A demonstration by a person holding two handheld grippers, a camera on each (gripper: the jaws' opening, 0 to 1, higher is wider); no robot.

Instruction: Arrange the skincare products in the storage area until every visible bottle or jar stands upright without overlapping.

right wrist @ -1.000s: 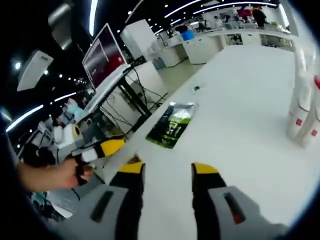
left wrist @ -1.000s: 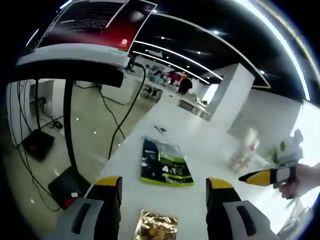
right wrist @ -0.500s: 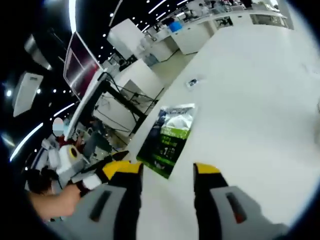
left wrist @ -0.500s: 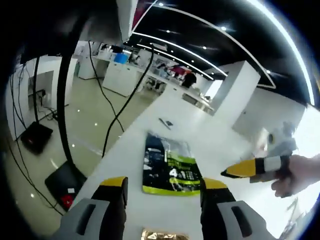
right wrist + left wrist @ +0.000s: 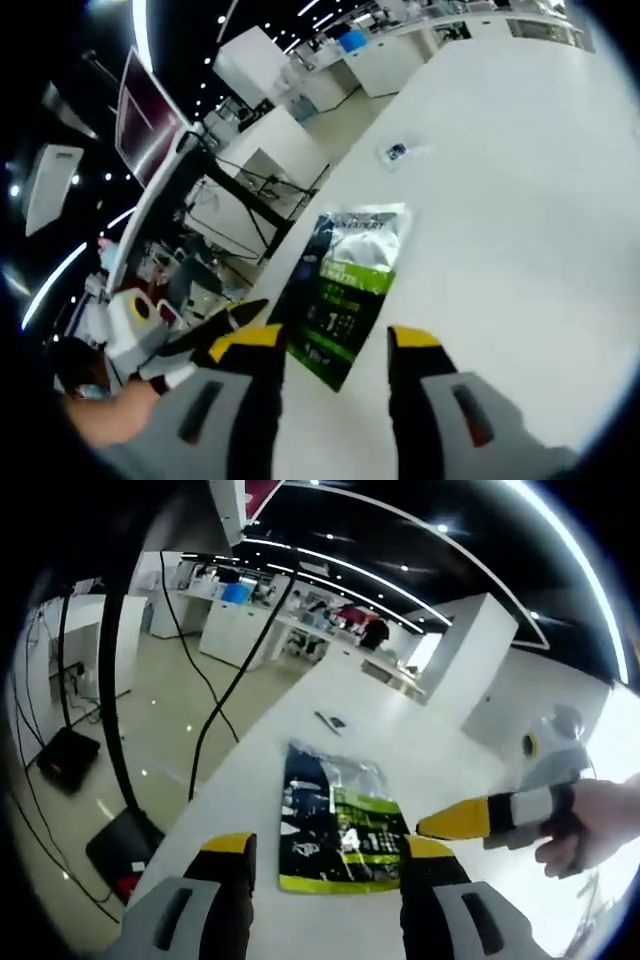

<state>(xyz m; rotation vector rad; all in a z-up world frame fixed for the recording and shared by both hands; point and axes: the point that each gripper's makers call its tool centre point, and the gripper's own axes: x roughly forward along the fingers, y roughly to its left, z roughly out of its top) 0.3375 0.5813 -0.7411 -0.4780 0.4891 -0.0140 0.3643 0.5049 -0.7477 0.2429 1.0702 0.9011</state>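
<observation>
A green-and-black pouch (image 5: 338, 822) lies flat on the white surface (image 5: 400, 745), just beyond the left gripper (image 5: 325, 852), whose yellow-tipped jaws stand parted and hold nothing. The right gripper (image 5: 455, 820) comes in from the right, held by a hand (image 5: 590, 825), near the pouch's right edge. In the right gripper view the pouch (image 5: 350, 290) lies just ahead between the parted, empty jaws of that gripper (image 5: 327, 345). A small dark item (image 5: 330, 721) sits farther off.

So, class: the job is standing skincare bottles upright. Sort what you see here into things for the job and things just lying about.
For the job:
- left tongs, open
- right tongs, open

Just lying about:
- green and black pouch, flat on the white table
- small card farther along
- monitor on its stand
</observation>
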